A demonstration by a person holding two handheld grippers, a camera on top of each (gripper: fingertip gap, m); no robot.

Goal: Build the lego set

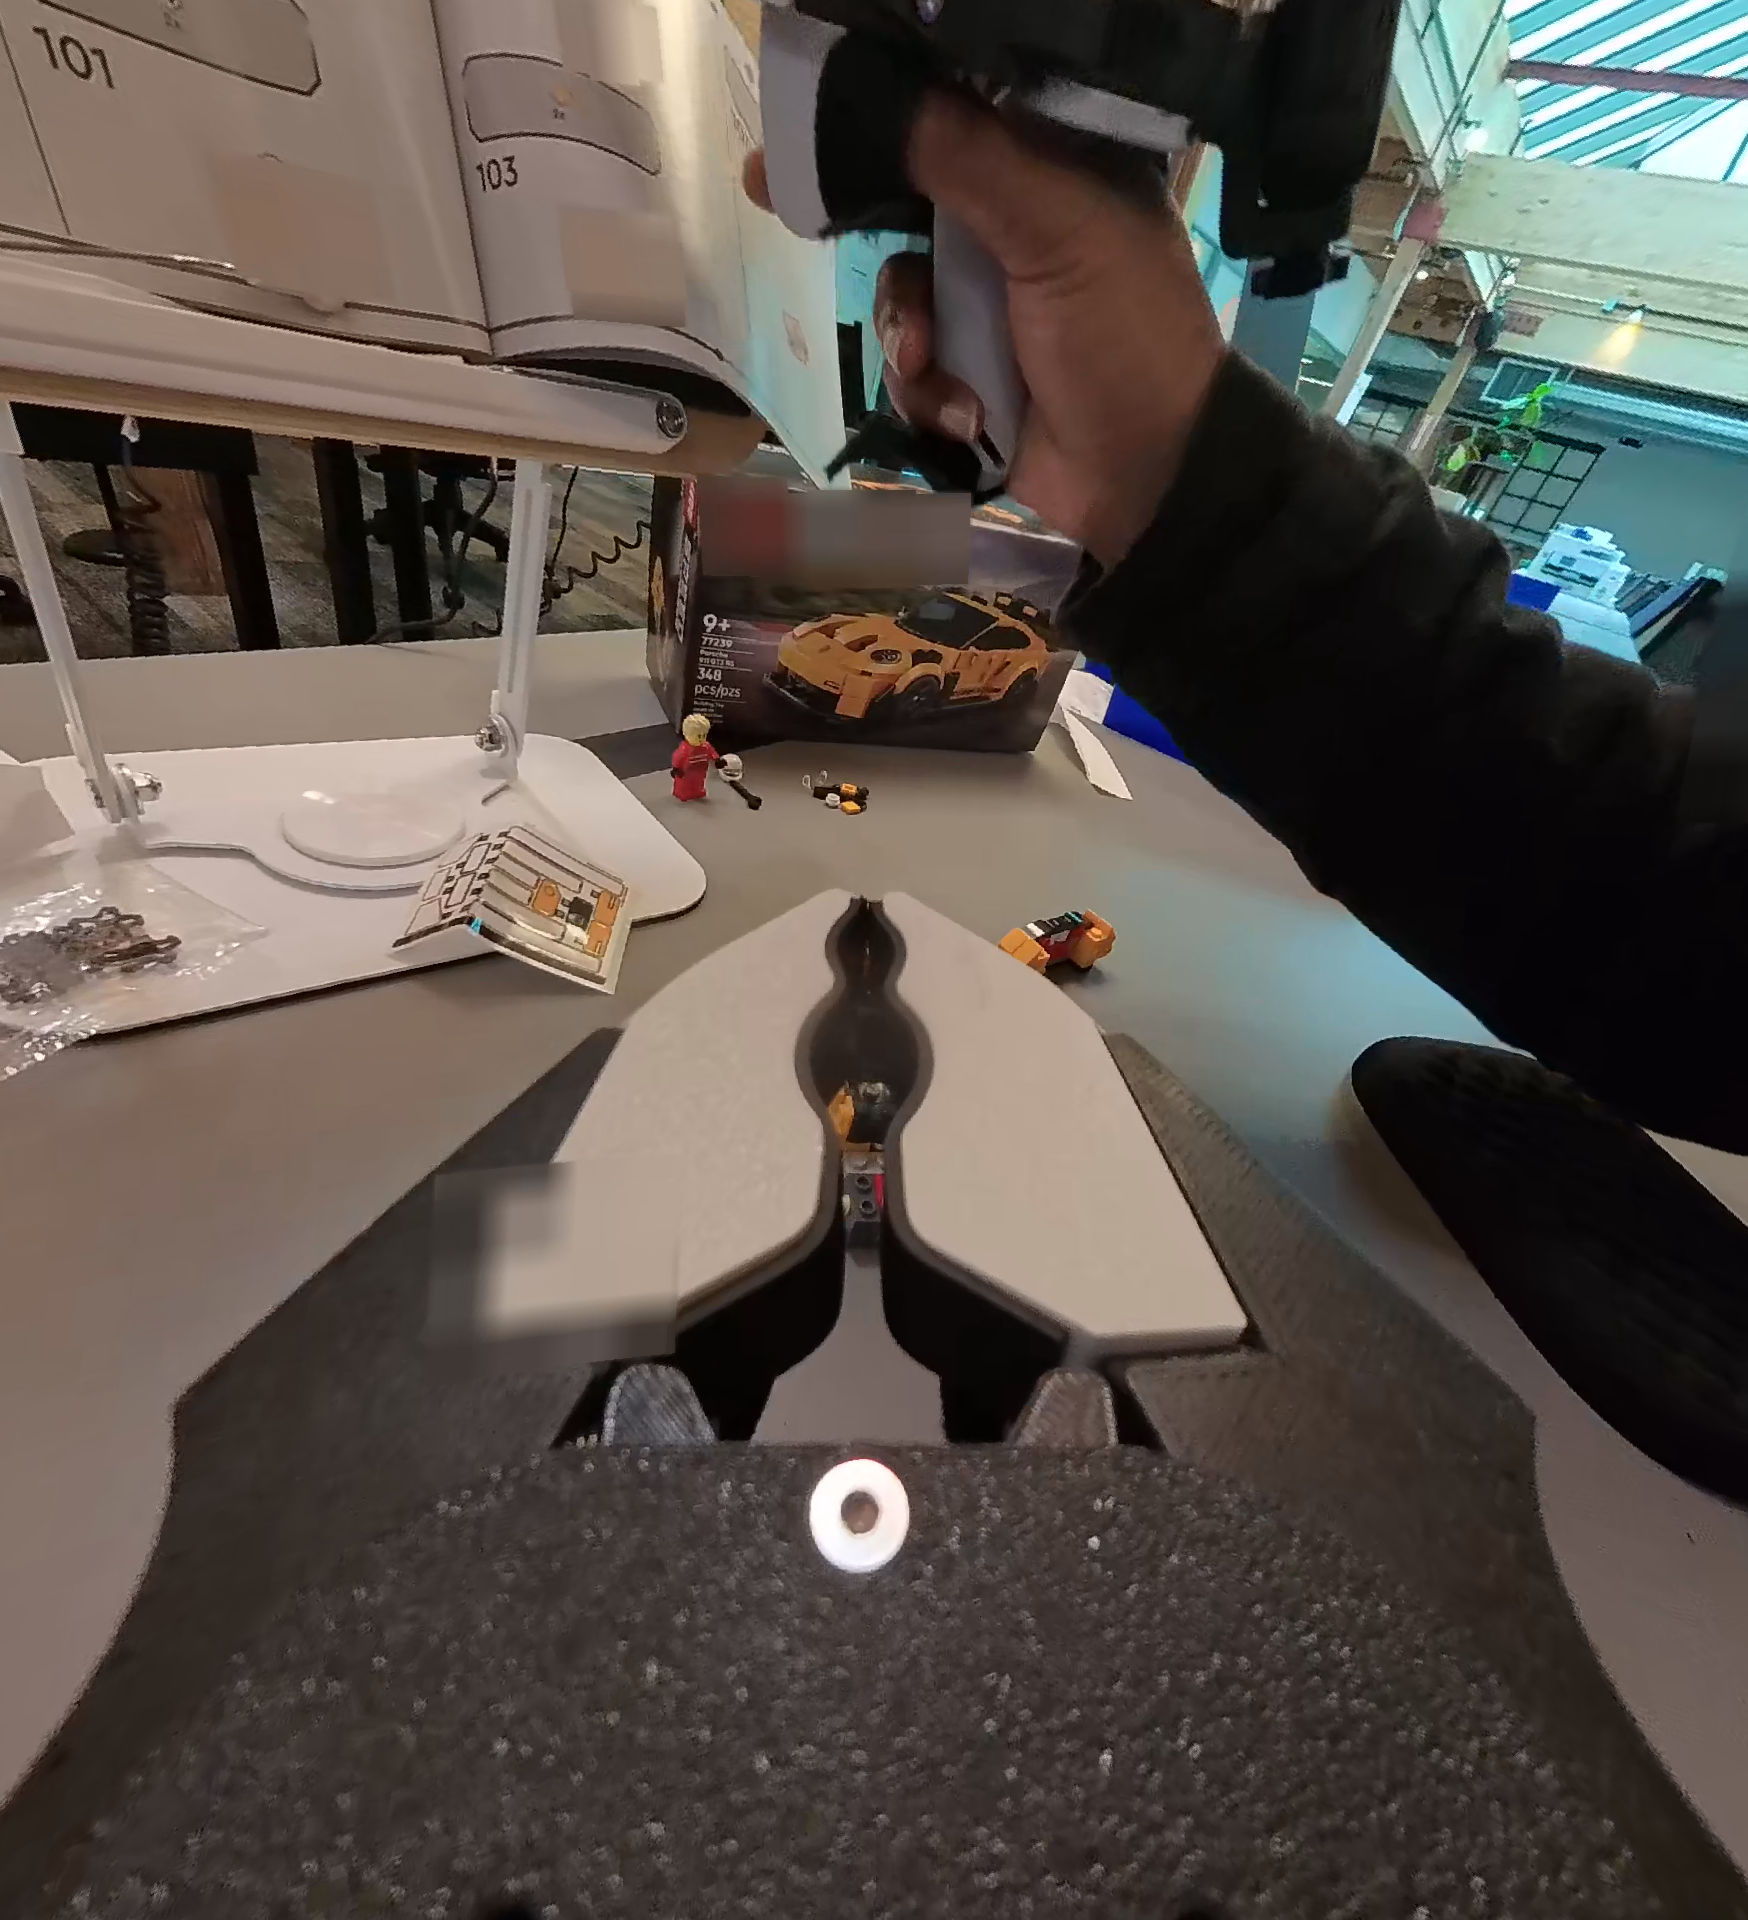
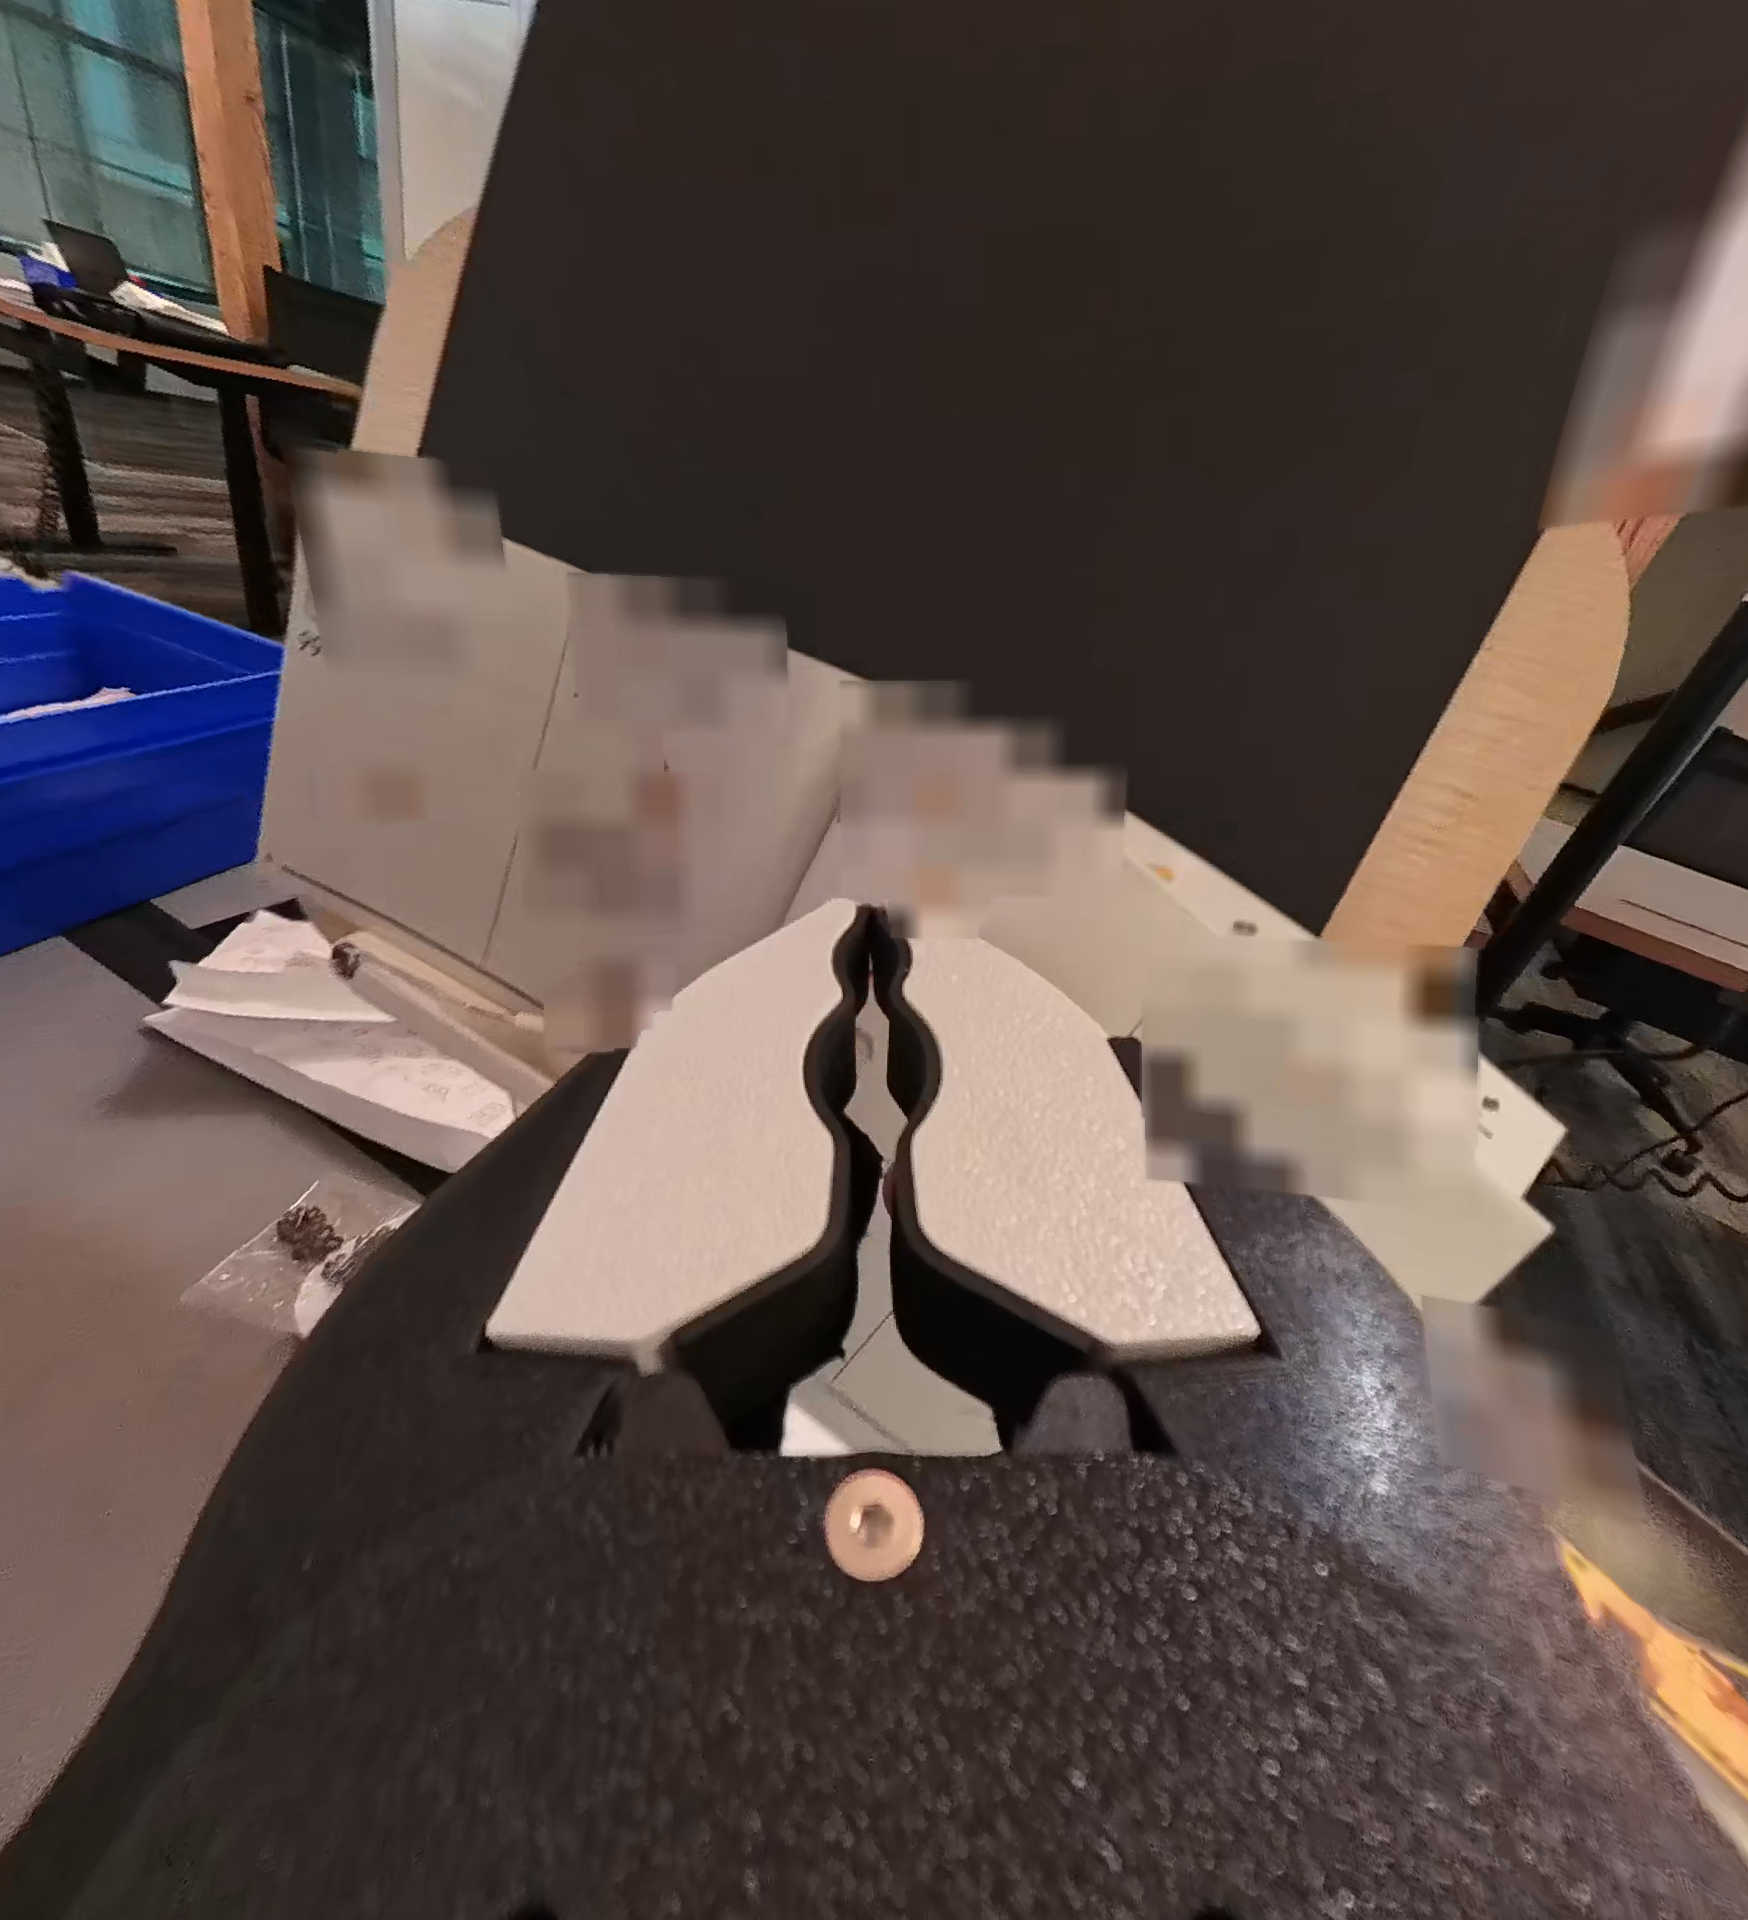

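Observation:
My left gripper (image 1: 865, 914) is shut on a small lego assembly (image 1: 862, 1153) of orange, grey, black and red parts. It sits deep between the grey fingers, low over the grey table (image 1: 226, 1195). A second small orange and red assembly (image 1: 1057, 940) lies on the table just right of the fingertips. My right gripper (image 2: 868, 920) is shut and raised, pointing at the open instruction booklet (image 2: 413, 779). I see nothing held in it. In the left wrist view a hand holds its grey handle (image 1: 974, 332) high beside the booklet (image 1: 278, 208).
A white book stand (image 1: 350, 831) carries the booklet. A sticker sheet (image 1: 527, 904) and a bag of dark parts (image 1: 70, 951) lie on its base. Behind are the lego box (image 1: 849, 665), a red minifigure (image 1: 693, 756) and small loose parts (image 1: 842, 795). A blue bin (image 2: 70, 748) stands left. Left tips to right tips: about 25 cm.

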